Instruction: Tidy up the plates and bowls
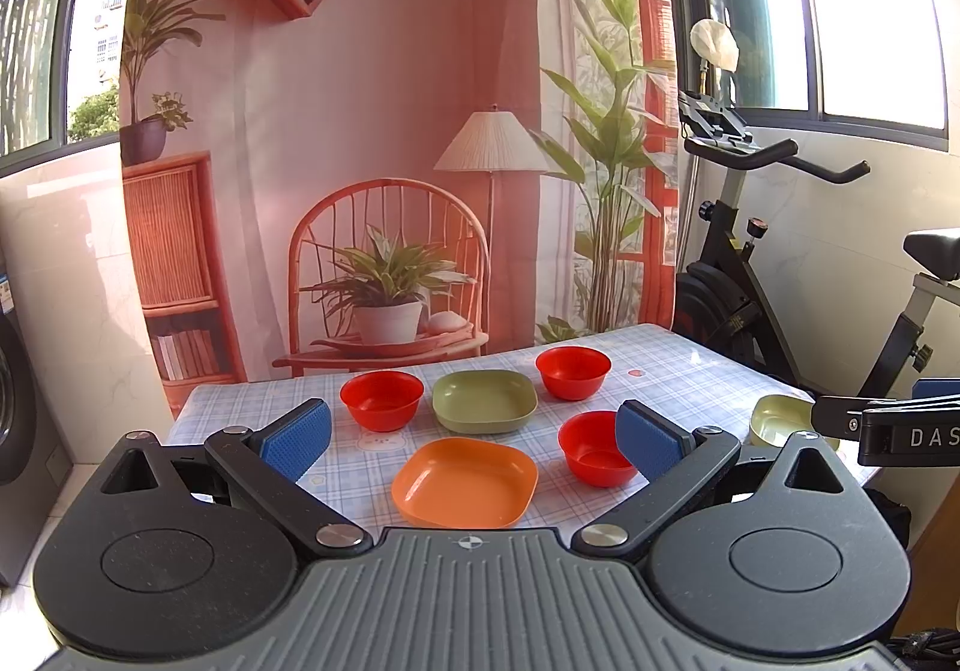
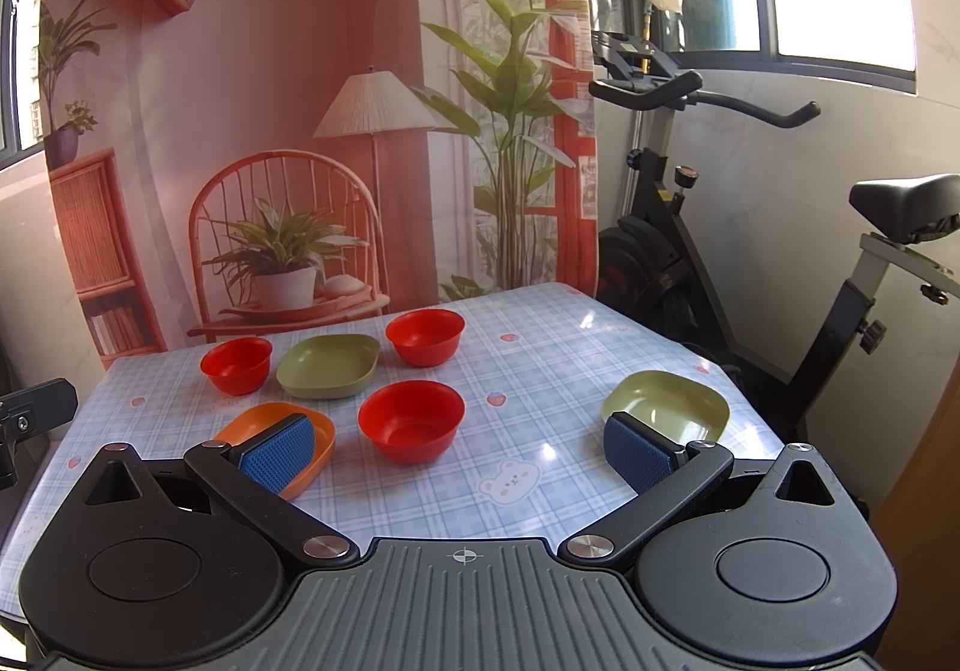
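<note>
Left gripper (image 1: 474, 434) spread wide, holding nothing, blue dimpled pads (image 1: 297, 438) on black jointed arms, hovering over the near edge of the counter (image 1: 678, 377), which wears a glossy pale-blue checked cloth. Straight ahead between the jaws, an orange plate (image 1: 465, 482), squarish with rounded corners and a smooth plastic sheen. Behind its right pad, a round red bowl (image 1: 591, 452), partly hidden. Farther ahead, a row: red bowl (image 1: 382, 400), olive-green squarish plate (image 1: 485, 401), red bowl (image 1: 573, 371). Right gripper (image 2: 461, 452) likewise wide and empty, same blue textured pads (image 2: 636, 449). Just beyond its right pad, a pale green squarish plate (image 2: 666, 404), shallow and glossy; behind its left pad, the orange plate again; ahead between the jaws, the nearest red bowl, smooth and deep. Printed room backdrop (image 2: 288, 71) hanging beyond the counter's far edge.
</note>
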`<move>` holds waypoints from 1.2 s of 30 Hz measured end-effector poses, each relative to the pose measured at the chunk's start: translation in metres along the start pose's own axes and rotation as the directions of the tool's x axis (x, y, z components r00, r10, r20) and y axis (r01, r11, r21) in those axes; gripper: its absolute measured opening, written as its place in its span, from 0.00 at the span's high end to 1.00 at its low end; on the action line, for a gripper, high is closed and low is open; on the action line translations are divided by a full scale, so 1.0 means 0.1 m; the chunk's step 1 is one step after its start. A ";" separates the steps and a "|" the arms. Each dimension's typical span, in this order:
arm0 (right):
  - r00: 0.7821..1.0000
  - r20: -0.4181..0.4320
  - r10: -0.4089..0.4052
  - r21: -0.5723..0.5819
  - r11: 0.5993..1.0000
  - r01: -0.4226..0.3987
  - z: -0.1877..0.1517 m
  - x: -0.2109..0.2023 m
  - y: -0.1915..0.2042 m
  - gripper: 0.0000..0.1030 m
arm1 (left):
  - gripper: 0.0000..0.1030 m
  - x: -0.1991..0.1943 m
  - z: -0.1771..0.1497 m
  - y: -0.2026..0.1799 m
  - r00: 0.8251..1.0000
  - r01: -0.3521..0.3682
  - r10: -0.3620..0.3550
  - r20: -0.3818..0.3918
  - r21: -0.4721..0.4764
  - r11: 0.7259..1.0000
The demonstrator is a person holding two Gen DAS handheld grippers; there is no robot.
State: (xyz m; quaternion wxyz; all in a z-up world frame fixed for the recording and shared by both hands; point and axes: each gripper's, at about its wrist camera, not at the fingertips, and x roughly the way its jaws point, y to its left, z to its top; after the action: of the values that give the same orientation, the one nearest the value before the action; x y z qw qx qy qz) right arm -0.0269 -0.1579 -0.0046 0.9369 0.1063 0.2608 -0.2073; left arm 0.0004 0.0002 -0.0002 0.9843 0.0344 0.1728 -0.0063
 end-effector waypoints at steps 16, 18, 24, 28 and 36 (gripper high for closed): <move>0.999 -0.010 0.043 0.039 0.998 -0.042 -0.07 0.07 -0.01 0.00 | 0.01 0.05 0.08 0.07 0.999 -0.014 0.014 -0.030 -0.003 1.000; 0.997 0.006 0.072 0.063 0.995 -0.072 0.02 0.07 -0.06 0.00 | 0.01 0.10 0.13 0.12 1.000 -0.013 0.013 -0.002 0.003 1.000; 0.986 0.122 0.114 0.120 0.984 -0.129 0.39 0.30 -0.29 0.00 | 0.02 0.57 0.46 0.32 0.999 -0.040 0.039 -0.014 -0.042 0.998; 0.979 0.164 0.117 0.133 0.981 -0.139 0.66 0.58 -0.36 0.00 | 0.02 0.87 0.64 0.50 0.999 -0.043 0.046 0.014 -0.139 0.989; 0.964 0.239 0.115 0.065 0.989 -0.135 0.94 1.23 -0.33 0.00 | 0.11 1.45 0.68 0.52 0.999 -0.034 0.033 -0.014 -0.167 0.985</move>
State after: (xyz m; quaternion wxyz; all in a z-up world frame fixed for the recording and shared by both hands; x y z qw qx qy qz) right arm 0.0963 -0.2573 0.0059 0.9673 0.1351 0.1323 -0.1692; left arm 0.1613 0.0469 0.0176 0.9827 -0.0454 0.1776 0.0249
